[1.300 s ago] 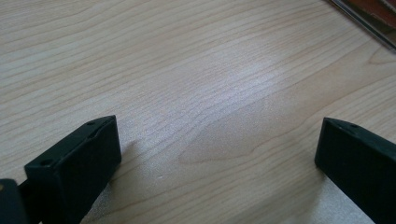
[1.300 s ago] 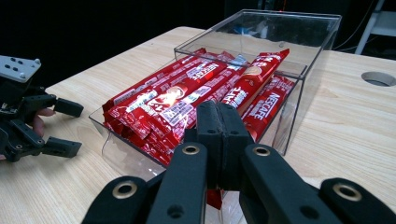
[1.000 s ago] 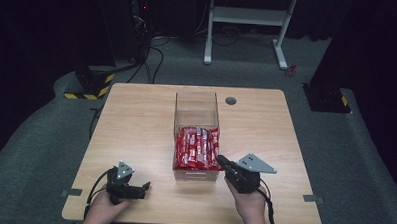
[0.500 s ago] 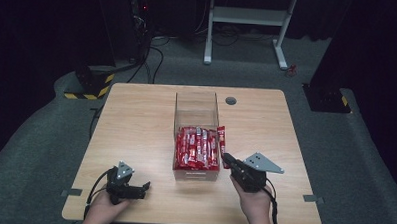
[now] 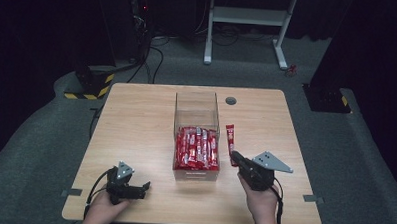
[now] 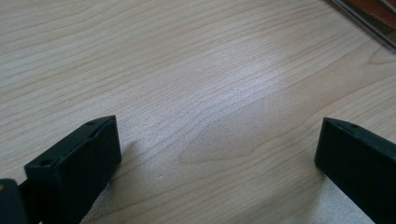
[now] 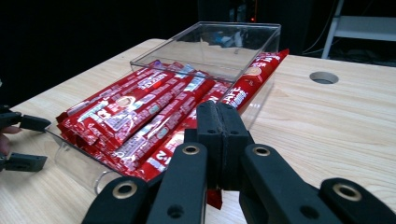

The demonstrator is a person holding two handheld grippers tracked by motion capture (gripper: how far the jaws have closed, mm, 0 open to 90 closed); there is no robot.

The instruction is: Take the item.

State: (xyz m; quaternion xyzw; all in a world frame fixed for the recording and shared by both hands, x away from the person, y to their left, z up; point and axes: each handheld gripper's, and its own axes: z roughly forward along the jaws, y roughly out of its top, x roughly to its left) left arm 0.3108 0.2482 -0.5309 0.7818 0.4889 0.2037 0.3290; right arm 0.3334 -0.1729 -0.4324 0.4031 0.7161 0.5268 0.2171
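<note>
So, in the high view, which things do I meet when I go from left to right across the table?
left gripper → clear box with its red sachets → red sachet held up by the right gripper

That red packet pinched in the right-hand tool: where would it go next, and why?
Probably a short carry to the right, then down onto bare table. The right gripper is shut on one red packet, held outside the clear box beside the packets packed inside, so it looks like unloading.
</note>
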